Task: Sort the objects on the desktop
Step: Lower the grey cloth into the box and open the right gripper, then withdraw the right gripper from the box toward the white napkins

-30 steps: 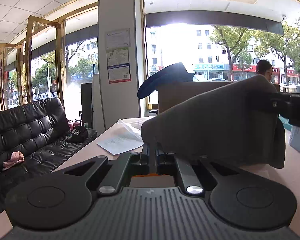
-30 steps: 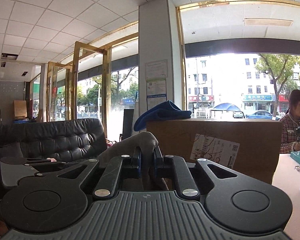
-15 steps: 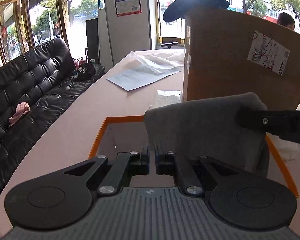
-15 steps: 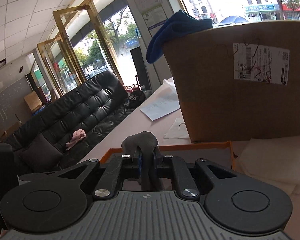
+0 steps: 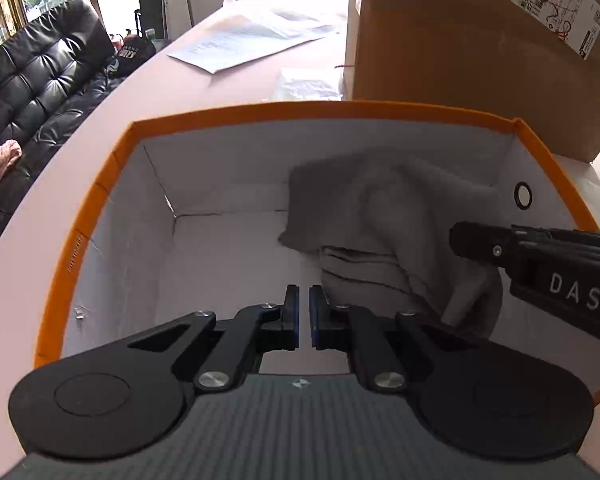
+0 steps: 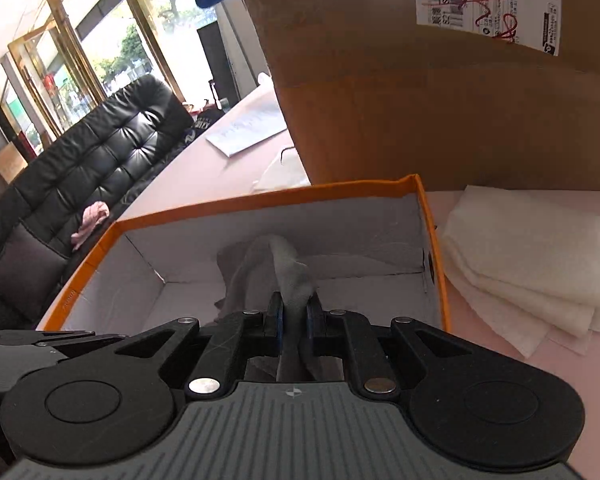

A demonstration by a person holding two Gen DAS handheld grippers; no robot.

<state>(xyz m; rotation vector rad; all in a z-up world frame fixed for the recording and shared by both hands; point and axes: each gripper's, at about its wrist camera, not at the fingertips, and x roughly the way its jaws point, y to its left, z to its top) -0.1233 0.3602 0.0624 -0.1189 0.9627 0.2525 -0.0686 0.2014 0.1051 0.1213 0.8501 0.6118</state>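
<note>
A black tufted leather sofa [image 6: 80,184] stands left of the pink surface [image 5: 204,92]; beyond the sofa, daylight pours through gold-framed glass doors [image 6: 80,40].

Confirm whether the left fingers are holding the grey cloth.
No: the left fingers are shut on nothing, with the grey cloth beside them.

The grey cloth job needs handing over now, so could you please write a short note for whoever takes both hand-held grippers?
Right hand-held gripper: shut on the grey cloth, which hangs down into the orange-rimmed box.
Left hand-held gripper: jaws shut with only a thin gap, nothing visible between them; it is over the box, beside the cloth.
Done: the cloth is inside the box walls, its lower folds on the floor at the right side.
Left: release the cloth, lift both grippers out. The white folded sheets lie on the desk right of the box, in front of the cardboard carton; whether they need sorting is unclear.
</note>
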